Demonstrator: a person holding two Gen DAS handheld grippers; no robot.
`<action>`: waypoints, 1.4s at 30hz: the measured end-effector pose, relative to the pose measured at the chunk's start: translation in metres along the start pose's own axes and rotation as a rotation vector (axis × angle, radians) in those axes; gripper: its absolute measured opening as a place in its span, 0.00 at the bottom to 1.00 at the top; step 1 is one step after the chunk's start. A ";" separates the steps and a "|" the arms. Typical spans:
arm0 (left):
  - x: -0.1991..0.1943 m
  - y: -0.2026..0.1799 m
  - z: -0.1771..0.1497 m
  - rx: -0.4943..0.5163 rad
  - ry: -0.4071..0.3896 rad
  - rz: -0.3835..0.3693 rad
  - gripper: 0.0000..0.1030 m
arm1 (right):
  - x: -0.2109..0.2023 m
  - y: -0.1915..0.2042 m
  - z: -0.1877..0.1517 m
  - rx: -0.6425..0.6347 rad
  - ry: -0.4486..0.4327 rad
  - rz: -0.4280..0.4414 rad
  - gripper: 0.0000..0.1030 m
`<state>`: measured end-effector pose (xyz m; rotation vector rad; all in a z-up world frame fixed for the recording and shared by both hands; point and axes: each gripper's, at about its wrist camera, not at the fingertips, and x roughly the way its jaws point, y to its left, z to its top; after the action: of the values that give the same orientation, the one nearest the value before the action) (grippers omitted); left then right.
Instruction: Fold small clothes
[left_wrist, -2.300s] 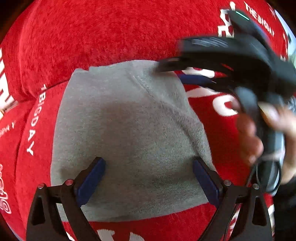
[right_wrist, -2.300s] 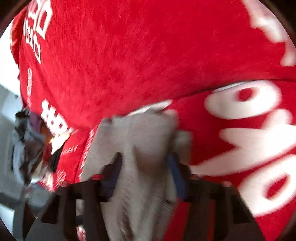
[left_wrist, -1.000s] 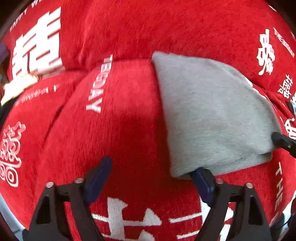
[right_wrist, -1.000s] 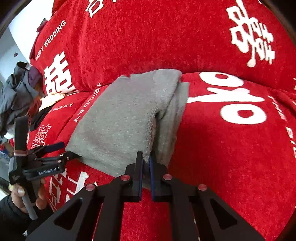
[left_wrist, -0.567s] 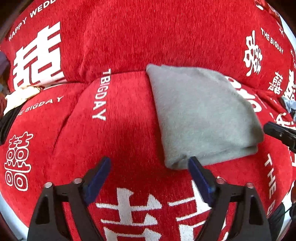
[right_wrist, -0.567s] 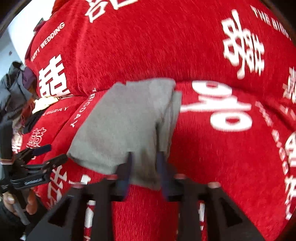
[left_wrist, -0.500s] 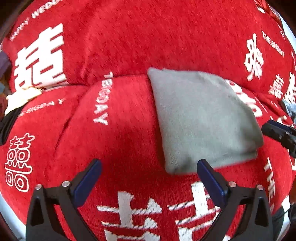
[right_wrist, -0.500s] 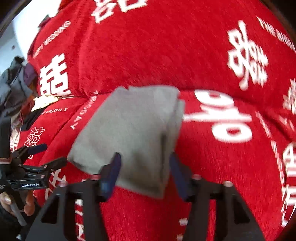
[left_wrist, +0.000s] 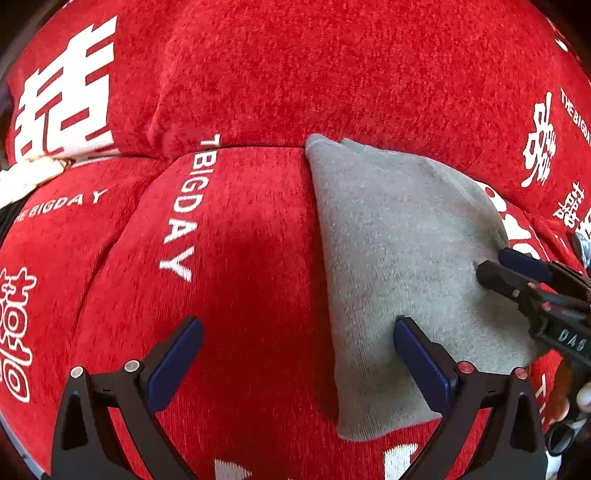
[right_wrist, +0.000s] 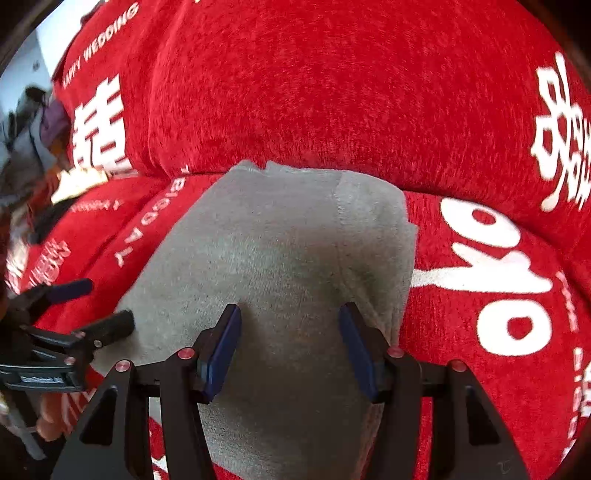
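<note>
At the far left edge of the right wrist view there is a blurry heap of dark clothes, well away from everything else. Next comes the big red cover with white letters and signs on it. It lies over soft cushions, with a back cushion standing behind a seat cushion. A cream-colored bit of cloth pokes out at the seam on the left.

The left gripper has its blue pads spread wide apart, and it holds nothing. Its left pad hangs over bare red cover. Its right pad sits over the left part of the gray cloth. The jaws have just been opening, and the cloth's left edge runs between them, but they do not pinch it.

The gray cloth is folded and lies flat on the seat cushion, with its far edge right against the back cushion. A second layer peeks out along its right side.

The right gripper is right over the gray cloth. Its pads are set apart, with a hump of the cloth between them. It is not squeezing the cloth. In the left wrist view its black fingertips reach over the cloth's right side.

To the right of the cloth the red cover has big white round letters.
</note>
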<state>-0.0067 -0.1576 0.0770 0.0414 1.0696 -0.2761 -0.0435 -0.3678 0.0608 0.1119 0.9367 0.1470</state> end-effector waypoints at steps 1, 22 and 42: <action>0.000 -0.002 -0.001 0.015 -0.007 0.006 1.00 | -0.001 -0.001 -0.001 0.000 -0.002 0.008 0.58; 0.049 -0.018 0.048 -0.074 0.135 -0.049 1.00 | 0.028 -0.017 0.040 0.005 0.079 -0.023 0.66; 0.107 -0.018 0.104 -0.173 0.323 -0.132 1.00 | 0.080 -0.066 0.089 0.128 0.163 -0.014 0.69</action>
<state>0.1261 -0.2142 0.0353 -0.1453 1.4173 -0.3013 0.0798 -0.4220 0.0391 0.2144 1.1098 0.0840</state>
